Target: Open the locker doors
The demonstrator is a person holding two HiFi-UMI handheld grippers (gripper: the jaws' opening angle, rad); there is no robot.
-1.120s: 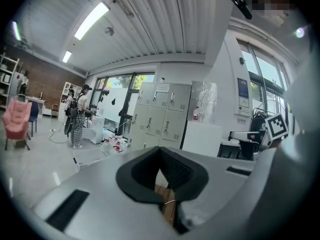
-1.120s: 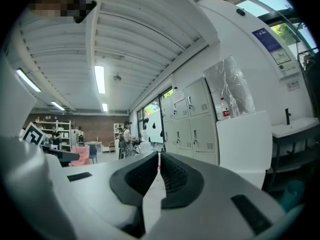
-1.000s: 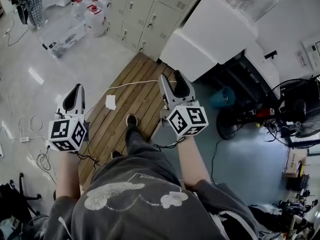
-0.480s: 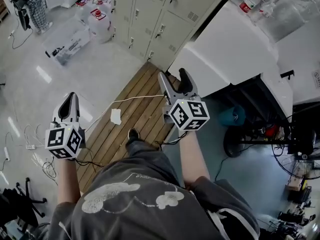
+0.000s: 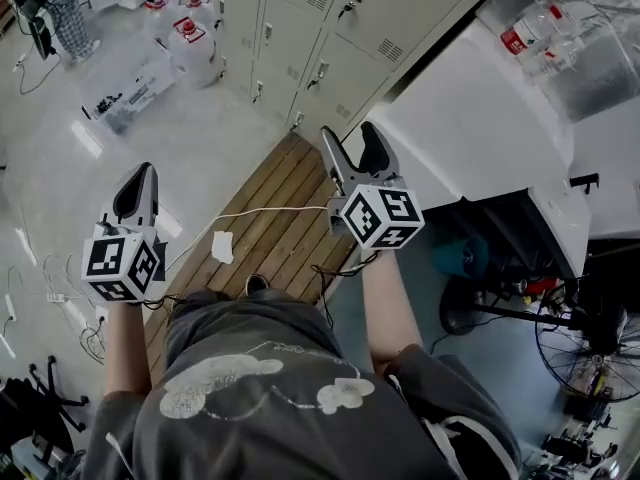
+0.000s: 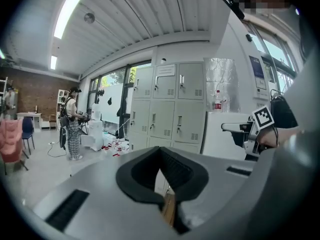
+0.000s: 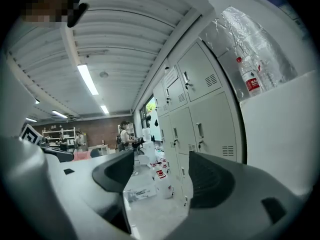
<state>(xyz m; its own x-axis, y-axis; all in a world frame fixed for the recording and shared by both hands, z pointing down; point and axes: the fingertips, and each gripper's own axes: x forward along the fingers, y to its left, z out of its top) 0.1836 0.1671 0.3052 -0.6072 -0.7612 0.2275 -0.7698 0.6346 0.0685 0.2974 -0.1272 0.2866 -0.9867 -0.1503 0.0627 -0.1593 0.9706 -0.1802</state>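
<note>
Head view: the grey locker doors (image 5: 330, 28) stand shut, well ahead and out of reach; I judge them light, stiff sheet metal; left gripper view: the left gripper (image 6: 161, 186) is closed and empty; right gripper view: the right gripper (image 7: 160, 176) has just been opening wide, with nothing between its jaws; the small latch handle (image 7: 200, 130) seems the place to grip.

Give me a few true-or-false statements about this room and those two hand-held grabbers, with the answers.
1. Every locker door in view is closed. True.
2. The right gripper grips a locker handle. False: its jaws stand apart, having just been opening, with nothing between them, short of any door.
3. The left gripper has its jaws wide apart. False: they are together.
4. A red-labelled bottle stands on the white cabinet. True.
</note>
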